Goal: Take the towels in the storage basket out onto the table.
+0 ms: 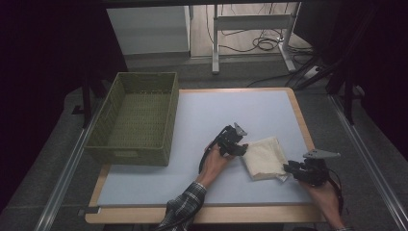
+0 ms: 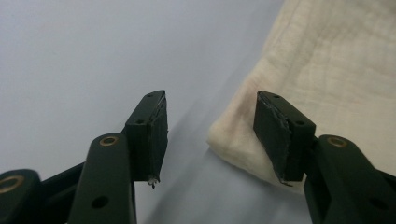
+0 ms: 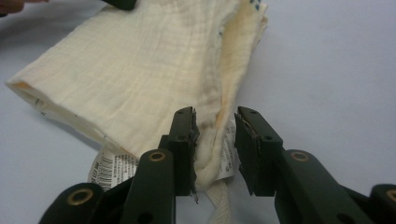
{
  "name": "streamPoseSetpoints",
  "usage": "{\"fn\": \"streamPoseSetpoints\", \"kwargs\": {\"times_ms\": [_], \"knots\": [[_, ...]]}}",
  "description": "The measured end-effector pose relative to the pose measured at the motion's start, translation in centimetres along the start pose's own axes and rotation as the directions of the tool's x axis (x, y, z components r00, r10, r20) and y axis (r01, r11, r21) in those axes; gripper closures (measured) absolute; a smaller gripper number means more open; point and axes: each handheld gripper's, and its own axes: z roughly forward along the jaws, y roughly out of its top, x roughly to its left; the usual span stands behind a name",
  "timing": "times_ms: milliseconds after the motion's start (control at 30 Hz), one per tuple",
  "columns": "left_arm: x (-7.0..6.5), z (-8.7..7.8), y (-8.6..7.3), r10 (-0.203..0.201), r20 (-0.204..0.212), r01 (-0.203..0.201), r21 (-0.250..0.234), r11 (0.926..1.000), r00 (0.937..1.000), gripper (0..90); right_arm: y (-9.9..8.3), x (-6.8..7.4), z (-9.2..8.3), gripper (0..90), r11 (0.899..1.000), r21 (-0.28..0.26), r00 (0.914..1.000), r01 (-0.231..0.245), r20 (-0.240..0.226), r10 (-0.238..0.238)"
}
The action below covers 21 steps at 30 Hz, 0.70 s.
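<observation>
So, folded cloth (image 1: 265,158) lying flat on the surface (image 1: 202,125), caught between the two sets of jaws. Left gripper (image 2: 210,133) stands about half open, holding nothing; one jaw sits over the cloth's corner, the other over bare surface, so the edge is just inside the gap. Right gripper (image 3: 215,144) is open only a little, with the cloth's seam, its tags (image 3: 111,164) and a bit of strap sitting between its jaws. I can't see the pads actually pressing, so I'd call that loose, not a grip.

What could go wrong, I reckon: the right side closes on just the strap or a tag, and the fold falls open when lifted. The left could pinch only the top layer, or push the edge away.

Long axis runs roughly from one gripper across to the other, tagged end at the right jaws, plain corner at the left jaws. Basket (image 1: 137,118) sits well off beyond the left gripper.
</observation>
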Motion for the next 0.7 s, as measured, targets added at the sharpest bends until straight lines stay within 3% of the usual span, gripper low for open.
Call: {"fn": "streamPoseSetpoints", "kwargs": {"times_ms": [67,267,433,533,567,700], "knots": [[0.4,-0.6,0.0,-0.029,0.024,0.029,-0.019,0.9994,0.9993,44.0,0.2,0.0,-0.3,66.3,1.000,-0.001,1.0000,0.002,0.002,-0.002],[0.8,-0.3,-0.7,-0.048,0.051,0.046,0.035,0.9983,0.9976,42.3,0.2,-0.1,-0.3,52.6,1.000,0.024,0.9998,-0.009,0.016,0.009],[1.2,0.2,-1.1,-0.081,0.072,0.078,0.049,0.9958,0.9941,39.8,-0.1,0.3,0.6,46.9,0.999,0.043,0.9999,-0.009,-0.012,0.009],[1.4,0.2,-1.2,-0.090,0.076,0.086,0.057,0.9947,0.9930,38.1,0.2,0.9,0.8,55.6,0.998,0.063,0.9998,0.003,-0.018,-0.002],[1.5,0.2,-1.2,-0.087,0.075,0.083,0.058,0.9949,0.9934,37.4,0.2,1.1,0.8,63.1,0.998,0.070,0.9995,-0.004,-0.031,0.006],[1.5,0.2,-1.3,-0.086,0.078,0.082,0.054,0.9952,0.9933,36.3,0.2,0.9,0.9,80.3,0.995,0.084,0.9917,-0.050,-0.114,0.059]]}}
